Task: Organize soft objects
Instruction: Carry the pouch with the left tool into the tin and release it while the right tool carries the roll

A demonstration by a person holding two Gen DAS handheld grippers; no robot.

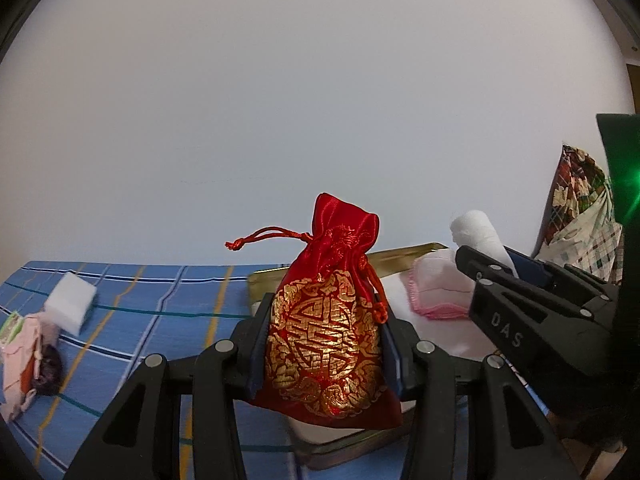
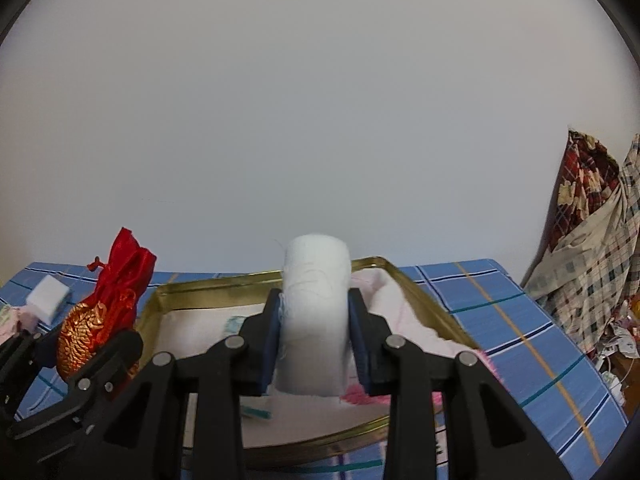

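Over the gold tin, lined with white cloth, the right gripper has its jaws clamped on an upright white gauze roll. Just left of the tin, the left gripper holds a red-and-gold drawstring pouch between clamped jaws. Farther left, a white sponge block lies on the blue-checked desk.

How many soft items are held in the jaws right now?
2: the red pouch in the left gripper, and the white roll in the right gripper, over the gold tin.
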